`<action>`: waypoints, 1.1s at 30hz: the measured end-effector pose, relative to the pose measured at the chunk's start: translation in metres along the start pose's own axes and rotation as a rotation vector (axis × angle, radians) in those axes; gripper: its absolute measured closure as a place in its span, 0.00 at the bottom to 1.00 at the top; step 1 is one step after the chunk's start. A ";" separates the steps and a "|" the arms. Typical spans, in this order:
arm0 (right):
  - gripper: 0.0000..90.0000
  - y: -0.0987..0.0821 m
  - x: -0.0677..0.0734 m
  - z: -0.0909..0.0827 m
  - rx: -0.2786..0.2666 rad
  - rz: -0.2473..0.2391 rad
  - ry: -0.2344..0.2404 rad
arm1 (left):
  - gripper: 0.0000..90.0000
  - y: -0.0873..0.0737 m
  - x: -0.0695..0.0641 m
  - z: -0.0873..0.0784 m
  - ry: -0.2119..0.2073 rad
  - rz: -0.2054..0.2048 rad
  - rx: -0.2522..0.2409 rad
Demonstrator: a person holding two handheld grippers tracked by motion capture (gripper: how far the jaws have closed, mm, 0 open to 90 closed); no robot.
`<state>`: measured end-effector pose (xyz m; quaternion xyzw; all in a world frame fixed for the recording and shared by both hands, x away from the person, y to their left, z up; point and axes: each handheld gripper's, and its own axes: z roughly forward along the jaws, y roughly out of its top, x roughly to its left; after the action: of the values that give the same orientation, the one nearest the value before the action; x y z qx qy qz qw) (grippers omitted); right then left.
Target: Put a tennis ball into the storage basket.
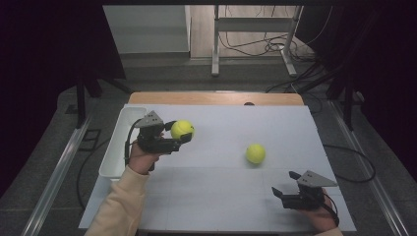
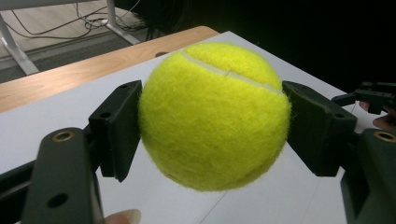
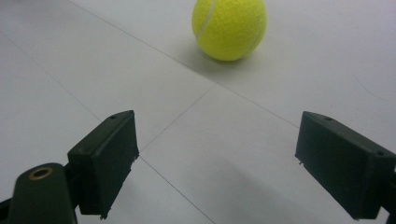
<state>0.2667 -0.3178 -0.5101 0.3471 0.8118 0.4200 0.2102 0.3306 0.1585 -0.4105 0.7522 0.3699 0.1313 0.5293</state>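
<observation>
My left gripper point(image 1: 180, 132) is shut on a yellow tennis ball point(image 1: 182, 129) and holds it a little above the white table top, beside the white tray. In the left gripper view both black pads press on the sides of this ball point(image 2: 215, 114). A second tennis ball point(image 1: 255, 153) lies on the table right of centre; the right gripper view has it ahead, at the top point(image 3: 229, 28). My right gripper point(image 1: 286, 184) rests near the front right corner, its jaws wide open with bare table between them point(image 3: 217, 163).
A long white tray point(image 1: 117, 142) runs along the table's left edge, just left of my left hand. The wooden table edge point(image 1: 216, 98) shows at the back. Cables and metal stand legs point(image 1: 215, 44) are on the floor beyond.
</observation>
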 end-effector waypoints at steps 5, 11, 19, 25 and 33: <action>0.15 0.000 0.000 0.000 0.001 0.000 0.000 | 0.29 0.000 0.006 -0.004 0.014 -0.017 -0.007; 0.15 0.000 0.000 0.000 0.001 0.000 -0.001 | 0.29 0.000 0.011 -0.009 0.026 -0.030 -0.018; 0.15 0.000 0.000 0.000 -0.001 0.000 -0.001 | 0.29 0.000 0.018 -0.015 0.050 -0.042 -0.026; 0.15 0.000 0.000 0.000 0.000 0.000 -0.001 | 0.29 -0.001 0.022 -0.018 0.063 -0.052 -0.030; 0.15 0.000 0.000 0.000 0.000 0.000 0.000 | 0.29 -0.001 0.028 -0.025 0.083 -0.066 -0.044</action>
<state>0.2667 -0.3179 -0.5101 0.3472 0.8118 0.4198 0.2103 0.3351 0.1959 -0.4069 0.7215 0.4131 0.1528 0.5342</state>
